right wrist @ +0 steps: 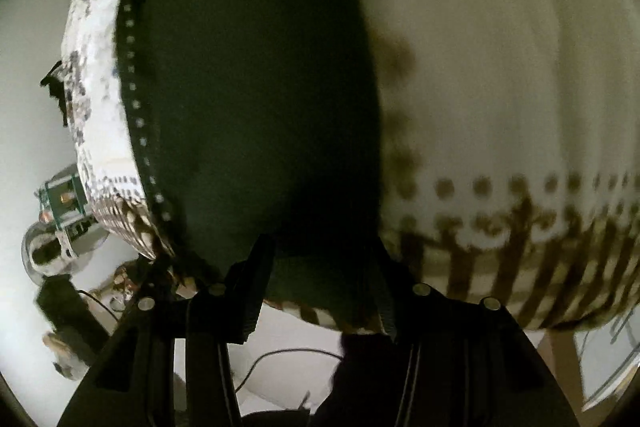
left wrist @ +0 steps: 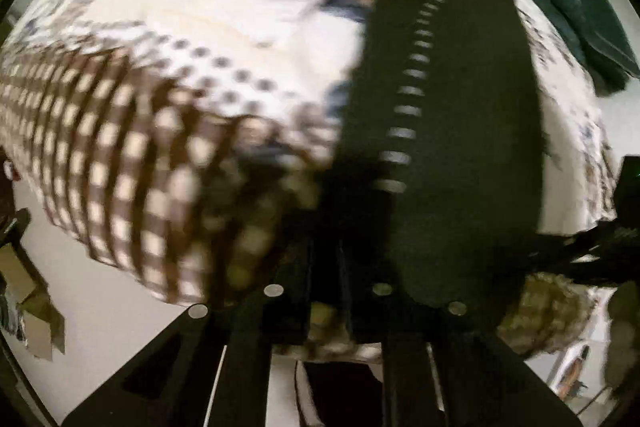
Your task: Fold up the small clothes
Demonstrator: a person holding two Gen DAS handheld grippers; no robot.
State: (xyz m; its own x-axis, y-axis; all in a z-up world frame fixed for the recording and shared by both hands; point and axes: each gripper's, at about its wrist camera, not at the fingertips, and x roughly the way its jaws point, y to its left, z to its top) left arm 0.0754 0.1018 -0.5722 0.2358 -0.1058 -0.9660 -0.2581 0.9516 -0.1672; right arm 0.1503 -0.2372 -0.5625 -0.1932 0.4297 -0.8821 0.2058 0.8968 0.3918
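Note:
A dark green garment with a white dashed stripe lies flat on a white tablecloth that has a brown checked border. In the left wrist view, which is blurred, my left gripper points down at the garment's near left corner. Its fingers stand close together and seem pinched on the cloth edge. In the right wrist view the garment fills the middle. My right gripper is open, its fingers wide apart astride the garment's near hem without pressing it.
A heap of dark teal cloth lies at the table's far right. The tablecloth hangs over the near edge above pale floor. Cardboard scraps and a cable lie below. The left gripper's body and lens show at the garment's left.

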